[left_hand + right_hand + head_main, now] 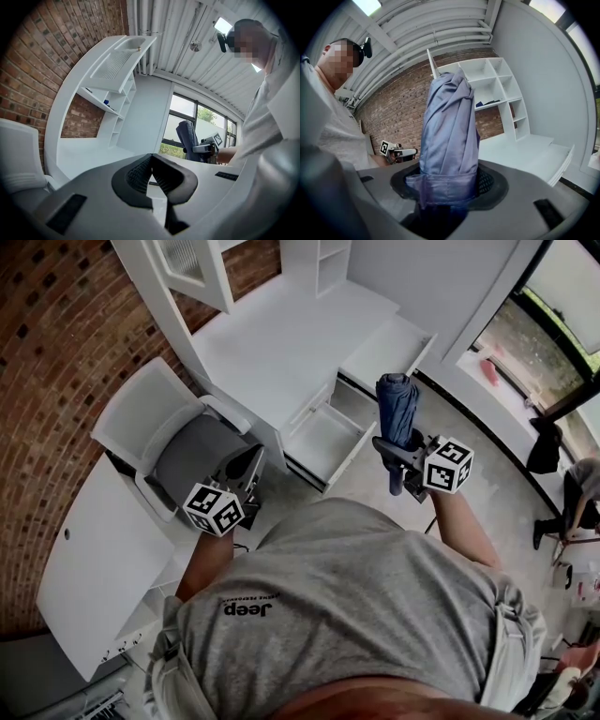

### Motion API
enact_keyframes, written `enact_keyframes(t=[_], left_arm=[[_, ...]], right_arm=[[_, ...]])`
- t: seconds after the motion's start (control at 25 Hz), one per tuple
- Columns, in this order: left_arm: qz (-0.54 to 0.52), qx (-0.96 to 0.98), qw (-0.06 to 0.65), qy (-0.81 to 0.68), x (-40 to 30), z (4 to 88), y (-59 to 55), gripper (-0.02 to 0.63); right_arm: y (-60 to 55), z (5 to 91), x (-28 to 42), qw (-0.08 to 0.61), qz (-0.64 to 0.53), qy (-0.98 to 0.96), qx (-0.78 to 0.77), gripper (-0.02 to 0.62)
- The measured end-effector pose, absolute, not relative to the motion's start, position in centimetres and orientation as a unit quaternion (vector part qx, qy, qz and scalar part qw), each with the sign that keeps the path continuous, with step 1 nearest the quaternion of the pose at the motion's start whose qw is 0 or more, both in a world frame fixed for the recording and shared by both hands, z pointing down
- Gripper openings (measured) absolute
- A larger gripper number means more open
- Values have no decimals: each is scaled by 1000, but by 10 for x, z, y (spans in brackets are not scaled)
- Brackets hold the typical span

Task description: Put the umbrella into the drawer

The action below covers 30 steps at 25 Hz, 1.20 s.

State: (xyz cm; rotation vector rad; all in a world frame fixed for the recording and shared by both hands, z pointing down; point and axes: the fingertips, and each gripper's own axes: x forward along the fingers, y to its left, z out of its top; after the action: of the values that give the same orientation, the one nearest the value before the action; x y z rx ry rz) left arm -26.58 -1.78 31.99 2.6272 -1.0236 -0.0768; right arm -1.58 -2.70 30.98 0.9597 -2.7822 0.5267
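Observation:
My right gripper [401,448] is shut on a folded blue umbrella [397,409], which stands upright between its jaws and fills the right gripper view [449,140]. It hangs just right of an open white drawer [349,457] at the desk's front. A second drawer [424,345] stands open farther back. My left gripper [246,472] is shut with nothing in it, in front of the chair; its pads [140,174] meet at the tips. In the left gripper view the umbrella [187,138] and the right gripper [206,148] show at the right.
A white desk [272,343] with shelves [330,263] runs along a brick wall [47,343]. A white and grey chair [155,423] stands at its left. Another white surface [103,568] lies at the near left. A dark window frame [548,306] is at the right.

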Motion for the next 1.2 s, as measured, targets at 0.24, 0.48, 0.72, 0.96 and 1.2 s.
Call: enact_keyframes(t=[0.24,0.48,0.72,0.96,1.2], left_arm=[[-27,914,168,-369,-274,326,-31,15],[-24,907,168,-385,-276,329,-39,15],[-22,892,161,-421,-281,331,-48,15],[-21,866,156,-474,-278,341,-67,15],[-25,836,148,-528,-227,360,-114,15]], right_arm=[[-47,315,-21,80,181,-929,312,244],[-68,320,-22,79,188,-933,296,244],[-99,322,-25,71,184,-944,263,244],[-143,328,-17,65,177,-959,214,244],[-205,347,26,80,165,-972,149,244]])
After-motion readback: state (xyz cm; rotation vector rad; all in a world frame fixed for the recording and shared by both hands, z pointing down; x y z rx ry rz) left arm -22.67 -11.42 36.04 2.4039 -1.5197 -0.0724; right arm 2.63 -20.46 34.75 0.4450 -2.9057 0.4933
